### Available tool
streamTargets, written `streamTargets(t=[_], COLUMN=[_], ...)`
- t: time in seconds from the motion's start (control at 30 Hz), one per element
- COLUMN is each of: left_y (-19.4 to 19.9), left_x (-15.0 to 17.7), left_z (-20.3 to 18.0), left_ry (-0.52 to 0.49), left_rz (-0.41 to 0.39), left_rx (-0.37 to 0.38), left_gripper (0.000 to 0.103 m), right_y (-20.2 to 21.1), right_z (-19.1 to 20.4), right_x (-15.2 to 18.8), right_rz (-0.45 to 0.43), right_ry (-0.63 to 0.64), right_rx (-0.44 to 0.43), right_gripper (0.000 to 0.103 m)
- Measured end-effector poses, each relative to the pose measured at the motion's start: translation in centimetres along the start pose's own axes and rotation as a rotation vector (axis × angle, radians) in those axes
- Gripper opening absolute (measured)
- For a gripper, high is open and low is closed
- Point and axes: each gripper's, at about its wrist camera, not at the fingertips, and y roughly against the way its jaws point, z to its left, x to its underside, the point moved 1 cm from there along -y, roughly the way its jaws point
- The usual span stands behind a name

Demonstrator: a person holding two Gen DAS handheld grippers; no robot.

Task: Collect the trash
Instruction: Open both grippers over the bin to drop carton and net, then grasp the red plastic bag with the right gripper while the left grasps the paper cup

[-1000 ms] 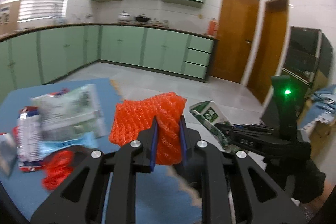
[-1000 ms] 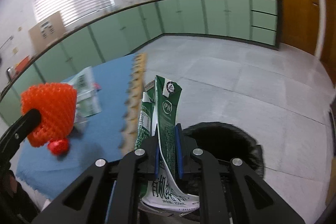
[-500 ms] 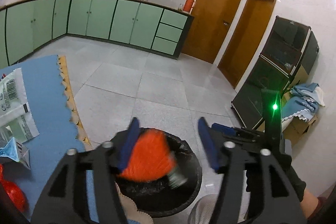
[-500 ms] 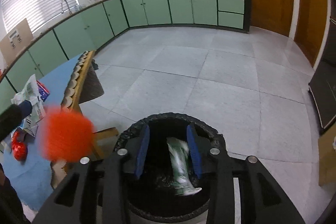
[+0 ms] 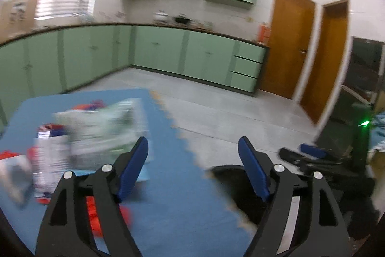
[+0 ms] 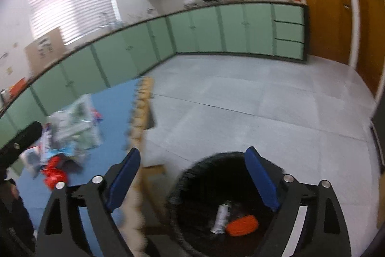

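Note:
Both grippers are empty with jaws still opening. My left gripper [image 5: 192,148] hangs over the right edge of the blue mat [image 5: 173,184]; blurred plastic wrappers [image 5: 101,129] and red netting [image 5: 96,211] lie on the mat to its left. My right gripper [image 6: 192,155] is above the black-lined bin [image 6: 192,184] on the floor. Inside the bin lie the orange foam net [image 6: 243,224] and the crumpled milk carton [image 6: 221,217]. In the right wrist view the wrappers [image 6: 74,127] and red netting [image 6: 54,172] sit on the mat [image 6: 113,102], and the left gripper's arm [image 6: 21,136] shows at the far left.
The bin [image 5: 231,182] stands just right of the mat's toothed edge, partly behind my left fingers [image 5: 252,170]. My right gripper [image 5: 310,155] shows at the right of the left wrist view. Grey tiled floor [image 6: 252,100], green cabinets [image 5: 168,52] and wooden doors [image 5: 288,45] lie beyond.
Both grippers let go: the orange net and the milk carton dropped into the bin. Jaws spread wide. Both views swung from the bin back toward the mat with the wrappers.

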Motion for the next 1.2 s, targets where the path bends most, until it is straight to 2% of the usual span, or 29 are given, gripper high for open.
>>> streamTargets(t=[0.07, 0.2, 0.3, 0.47, 0.7, 1.0, 1.07, 1.2], left_y=[1.6, 4.3, 6.0, 8.2, 10.2, 10.2, 10.1, 9.8], left_x=[0.7, 2.1, 2.9, 5.0, 6.5, 7.3, 7.4, 7.6], left_z=[2.8, 7.3, 10.0, 14.3, 17.0, 18.6, 18.8, 19.0], left_ry=[0.006, 0.017, 0.033, 0.092, 0.104, 0.146, 0.155, 0.164], left_rz=[-0.009, 0.001, 0.017, 0.037, 0.034, 0.034, 0.035, 0.04], left_rx=[-0.098, -0.245, -0.319, -0.414, -0.465, -0.47, -0.47, -0.467], left_gripper=[0.075, 0.075, 0.075, 0.075, 0.075, 0.075, 0.075, 0.075], right_y=[-0.4, -1.1, -2.0, -3.3, -5.0, -7.4, -7.8, -8.4], right_z=[3.1, 8.4, 12.6, 17.2, 21.3, 23.2, 23.3, 23.4], right_x=[0.1, 1.3, 2.6, 4.7, 6.8, 7.5, 7.8, 8.1], right_rz=[-0.02, -0.029, -0.017, -0.005, 0.027, 0.082, 0.101, 0.152], right_ry=[0.043, 0.096, 0.141, 0.208, 0.285, 0.339, 0.343, 0.357], right_rx=[-0.055, -0.151, -0.224, -0.261, -0.287, -0.258, -0.261, -0.294], right_gripper=[0.09, 0.091, 0.091, 0.091, 0.09, 0.088, 0.082, 0.058])
